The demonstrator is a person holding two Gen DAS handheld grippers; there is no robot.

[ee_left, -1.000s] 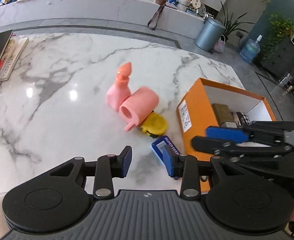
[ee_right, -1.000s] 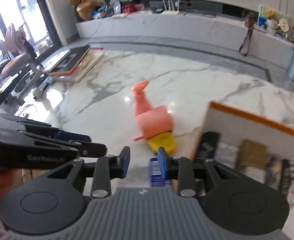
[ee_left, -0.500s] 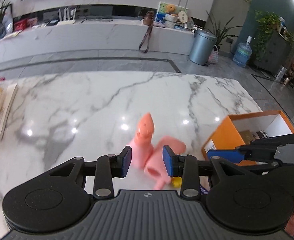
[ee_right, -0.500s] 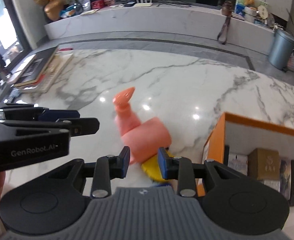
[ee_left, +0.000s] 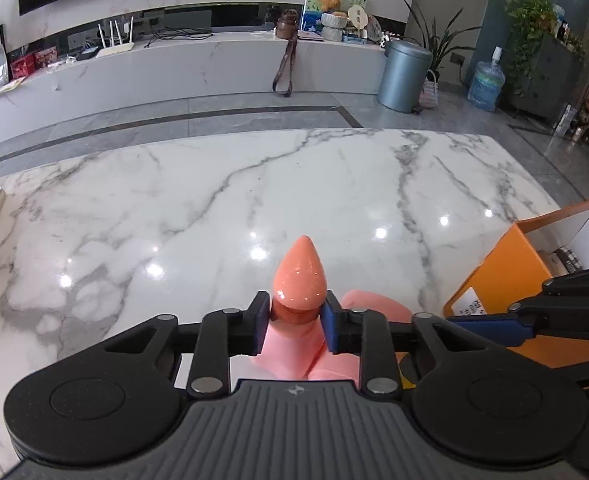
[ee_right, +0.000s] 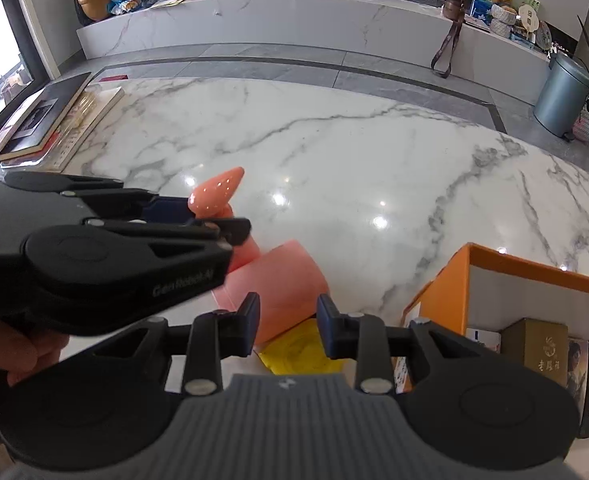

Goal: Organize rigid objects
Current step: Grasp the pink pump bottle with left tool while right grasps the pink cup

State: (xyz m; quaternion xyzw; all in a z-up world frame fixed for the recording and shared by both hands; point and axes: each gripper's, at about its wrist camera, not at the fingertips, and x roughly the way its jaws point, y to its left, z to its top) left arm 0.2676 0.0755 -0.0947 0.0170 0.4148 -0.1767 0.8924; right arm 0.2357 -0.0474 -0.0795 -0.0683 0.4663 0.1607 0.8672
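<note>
A pink bottle with an orange cone cap [ee_left: 299,276] stands on the marble table. My left gripper [ee_left: 294,326] has its pads against the bottle's neck just below the cap; it also shows in the right wrist view [ee_right: 214,216]. A pink cylinder [ee_right: 282,280] lies beside the bottle, with a yellow object [ee_right: 298,350] next to it. My right gripper [ee_right: 287,324] is open and empty above the cylinder and the yellow object. An orange box [ee_right: 446,300] stands to the right.
The orange box [ee_left: 506,280] holds several small packages [ee_right: 542,344]. A stack of books [ee_right: 46,120] lies at the table's far left edge. The marble table [ee_left: 254,184] stretches ahead. Beyond it are a low marble shelf and a grey bin.
My left gripper has moved forward and down onto the pink bottle and closed on its neck. My right gripper has come in over the pink cylinder and the yellow object.
</note>
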